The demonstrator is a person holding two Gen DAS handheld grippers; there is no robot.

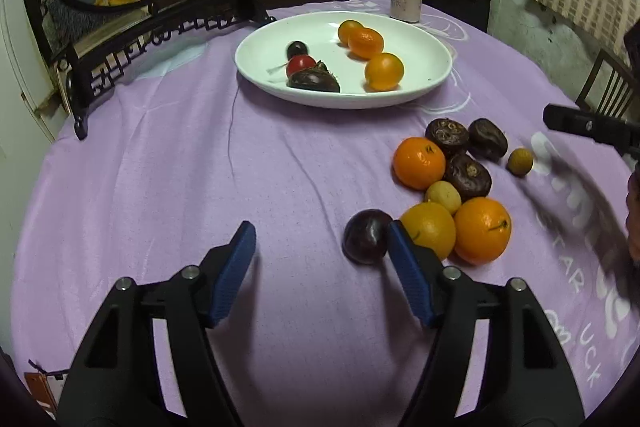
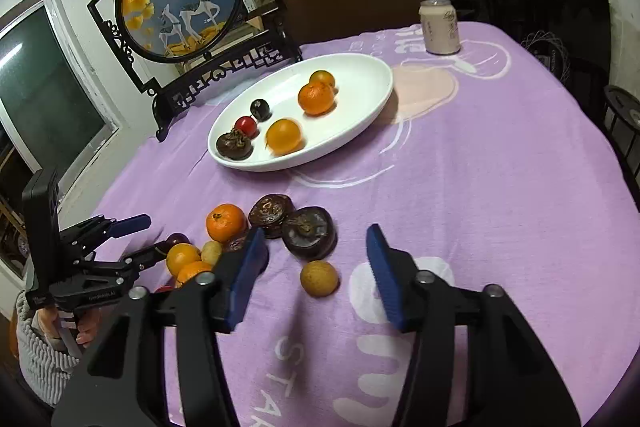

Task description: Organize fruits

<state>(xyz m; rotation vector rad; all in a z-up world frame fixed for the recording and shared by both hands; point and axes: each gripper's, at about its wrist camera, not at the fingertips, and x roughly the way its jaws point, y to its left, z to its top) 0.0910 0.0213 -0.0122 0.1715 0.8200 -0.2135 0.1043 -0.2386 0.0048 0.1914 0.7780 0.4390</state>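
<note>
Purple cloth (image 1: 160, 167) covers the worktop, and on it a white plate (image 1: 436, 67) at the far side holds three oranges, a red fruit, a dark round fruit and a brown one. Nearer, a loose pile of fruit (image 1: 452, 187) lies on the cloth. Left gripper (image 1: 320, 239) has its jaws apart and empty beside a dark plum (image 1: 366, 237); right gripper (image 2: 316, 243) has its jaws apart over a small tan fruit (image 2: 319, 278).

Plate (image 1: 436, 75) with fruit mid-table, can (image 1: 406, 1) behind it, loose fruit pile (image 1: 448, 187) nearer, to its right.
</note>
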